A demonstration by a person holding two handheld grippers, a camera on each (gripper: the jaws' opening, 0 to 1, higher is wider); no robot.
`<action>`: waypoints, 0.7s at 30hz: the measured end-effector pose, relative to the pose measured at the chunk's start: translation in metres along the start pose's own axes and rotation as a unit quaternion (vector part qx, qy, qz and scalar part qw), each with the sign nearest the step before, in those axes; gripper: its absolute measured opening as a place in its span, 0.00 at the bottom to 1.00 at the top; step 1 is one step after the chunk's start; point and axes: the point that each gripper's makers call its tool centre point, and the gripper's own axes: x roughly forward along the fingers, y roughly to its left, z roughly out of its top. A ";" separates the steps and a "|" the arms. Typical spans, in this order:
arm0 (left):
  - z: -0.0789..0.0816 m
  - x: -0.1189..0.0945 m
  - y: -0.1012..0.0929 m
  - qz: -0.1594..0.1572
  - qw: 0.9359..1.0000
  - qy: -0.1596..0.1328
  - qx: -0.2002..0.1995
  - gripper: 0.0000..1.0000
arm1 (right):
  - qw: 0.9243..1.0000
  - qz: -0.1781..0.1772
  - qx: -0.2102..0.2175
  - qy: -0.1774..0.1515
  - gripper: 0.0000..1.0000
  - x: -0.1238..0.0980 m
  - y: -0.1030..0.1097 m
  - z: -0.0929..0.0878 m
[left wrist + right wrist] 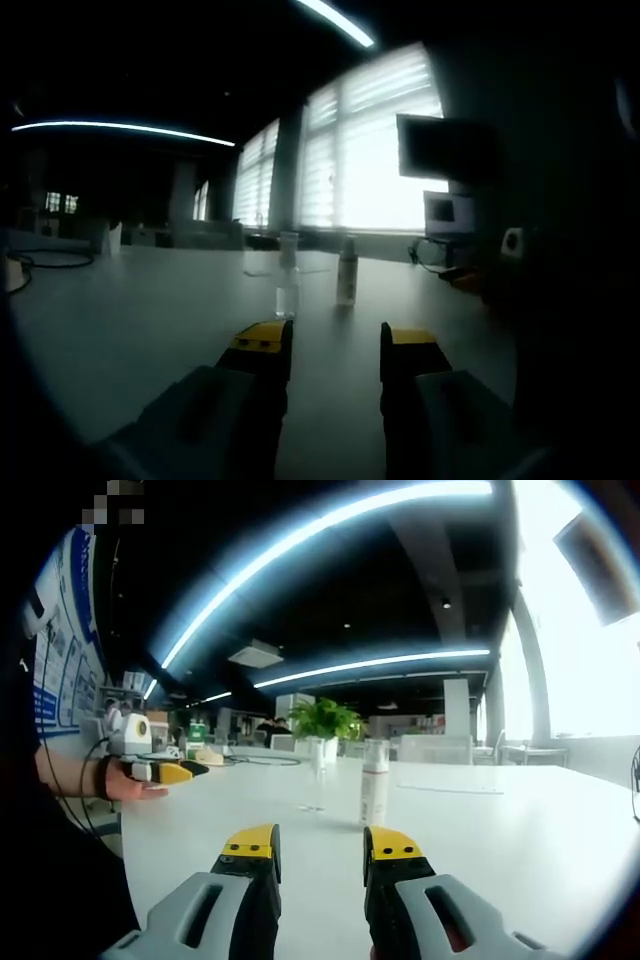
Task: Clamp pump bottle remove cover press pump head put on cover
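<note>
A: The left gripper view is dim and backlit; the blinded windows (345,150) glare white, and the pump bottle (347,270) is a soft silhouette.

B: The right gripper view is brighter: ceiling light strips (330,520) curve with fisheye distortion, and the surface (500,830) reflects pale light.

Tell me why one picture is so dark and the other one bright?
Left gripper view faces the glaring windows, so the table, pump bottle and left tool turn dim and shadowy; right gripper view looks across the room, so the bottle shows clearly, though ceiling lights bend from lens distortion.
</note>
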 end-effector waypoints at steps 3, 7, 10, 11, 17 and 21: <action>-0.003 0.000 0.001 0.001 1.000 0.006 -0.003 0.27 | 1.000 -0.001 0.000 0.001 0.27 0.000 0.001 0.000; -0.003 0.001 0.004 0.003 1.000 0.006 -0.002 0.27 | 1.000 -0.001 -0.001 0.002 0.27 0.001 0.002 0.000; -0.004 0.001 0.007 0.010 1.000 0.008 0.002 0.28 | 1.000 0.000 -0.002 0.002 0.27 0.001 0.003 0.000; -0.004 0.001 0.008 0.011 1.000 0.009 0.004 0.27 | 1.000 0.000 -0.002 0.002 0.27 0.001 0.003 0.000; -0.005 0.001 0.007 0.007 1.000 0.009 0.010 0.27 | 1.000 0.000 -0.002 0.004 0.27 0.001 0.003 -0.001; -0.004 0.001 0.007 0.008 1.000 0.007 0.016 0.27 | 1.000 0.000 -0.002 0.004 0.27 0.001 0.003 -0.001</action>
